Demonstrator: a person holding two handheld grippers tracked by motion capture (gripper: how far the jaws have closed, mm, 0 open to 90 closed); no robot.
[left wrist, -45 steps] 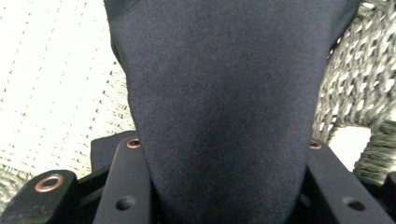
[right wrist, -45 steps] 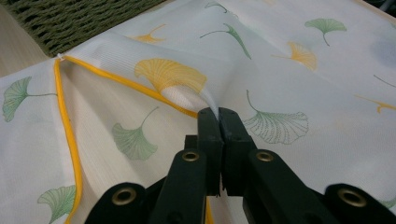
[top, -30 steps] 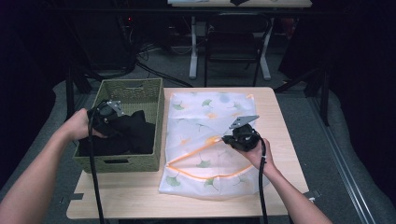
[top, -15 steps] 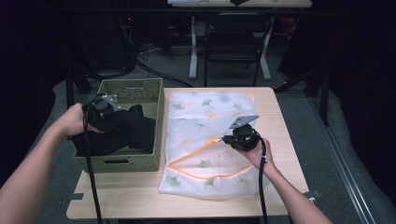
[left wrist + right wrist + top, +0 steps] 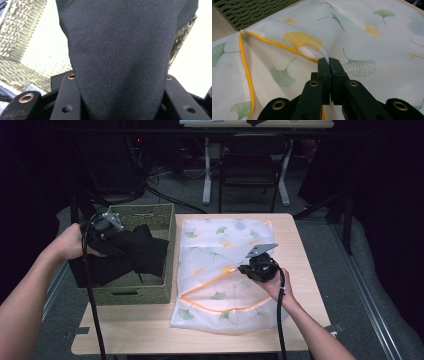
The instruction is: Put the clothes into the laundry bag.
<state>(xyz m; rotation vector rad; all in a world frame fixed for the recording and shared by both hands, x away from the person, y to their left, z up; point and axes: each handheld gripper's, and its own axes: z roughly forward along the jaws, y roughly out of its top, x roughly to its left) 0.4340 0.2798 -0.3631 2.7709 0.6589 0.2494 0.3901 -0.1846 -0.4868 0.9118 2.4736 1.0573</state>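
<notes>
Dim room: grey floor (image 5: 320,235), dark chair (image 5: 250,170) behind wooden table (image 5: 305,285).

Your forearms are showing bare, no sleeves. Your left gripper (image 5: 102,227) is wearing a grey three-cornered plate, as is your right gripper (image 5: 261,265); a black cable is trailing from each. Their jaws are showing matte black, with copper-ringed holes and small screw holes.
</notes>
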